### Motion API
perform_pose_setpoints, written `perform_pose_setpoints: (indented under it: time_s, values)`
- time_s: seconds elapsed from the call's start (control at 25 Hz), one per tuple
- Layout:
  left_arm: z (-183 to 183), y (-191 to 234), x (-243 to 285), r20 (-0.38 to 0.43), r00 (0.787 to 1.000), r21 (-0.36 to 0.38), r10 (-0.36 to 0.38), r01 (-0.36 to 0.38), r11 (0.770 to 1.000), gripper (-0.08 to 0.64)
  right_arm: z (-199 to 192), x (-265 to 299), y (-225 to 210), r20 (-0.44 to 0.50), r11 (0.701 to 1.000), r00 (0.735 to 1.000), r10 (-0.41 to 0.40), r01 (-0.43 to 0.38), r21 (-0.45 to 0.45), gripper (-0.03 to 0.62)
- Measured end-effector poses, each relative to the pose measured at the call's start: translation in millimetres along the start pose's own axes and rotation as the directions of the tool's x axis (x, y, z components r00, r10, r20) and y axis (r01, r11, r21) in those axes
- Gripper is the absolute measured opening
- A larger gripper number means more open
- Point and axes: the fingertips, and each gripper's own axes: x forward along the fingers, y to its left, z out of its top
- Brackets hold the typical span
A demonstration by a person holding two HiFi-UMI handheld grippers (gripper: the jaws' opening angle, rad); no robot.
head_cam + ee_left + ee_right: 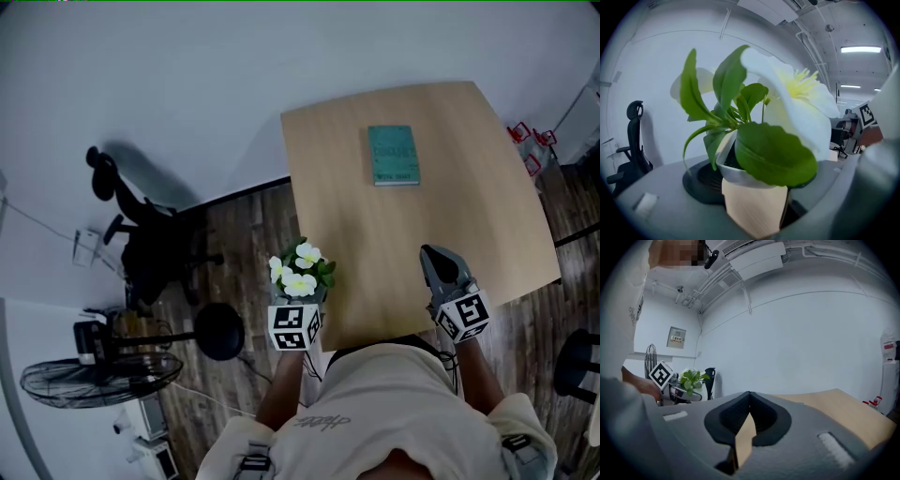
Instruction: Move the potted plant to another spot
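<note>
The potted plant [302,270], with white flowers and green leaves in a pale grey pot, hangs just off the wooden table's [375,234] front left corner. My left gripper [302,294] is shut on the pot, and its marker cube shows below the flowers. In the left gripper view the plant [754,140] fills the frame, with the pot's rim between the jaws. My right gripper [439,257] hovers over the table's front right part, shut and empty. In the right gripper view its tips [750,394] meet, and the plant [692,379] shows small at the left.
A teal book [393,155] lies on the far middle of the table. Left of the table stand a black office chair [141,234], a black round stool [220,330] and a floor fan [94,380]. A red and white item [530,145] sits by the table's right edge.
</note>
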Motion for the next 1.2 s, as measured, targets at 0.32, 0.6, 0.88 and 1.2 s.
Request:
perform_pose_setpoints:
  time_s: [0.32,0.6,0.88,1.2]
  values:
    - [-21,-15,11,-0.014,0.996,0.011,-0.086,0.087,0.996,0.368,-19,-27,7,-0.063,0.997,0.995,-0.077,0.077,-0.005,0.003]
    - [-21,-43,23,-0.022,0.986,0.023,-0.164,0.164,0.986,0.368,-17,-40,3,-0.062,0.993,0.993,-0.103,0.106,0.045,0.003]
    - [-3,-76,33,-0.022,0.986,0.077,-0.167,0.169,0.983,0.368,-19,-58,-22,-0.026,0.994,0.995,-0.093,0.094,0.051,0.003]
    - [14,-131,44,-0.01,0.995,0.064,-0.104,0.104,0.993,0.368,-26,-107,-79,-0.005,0.995,0.999,-0.038,0.038,0.095,0.003]
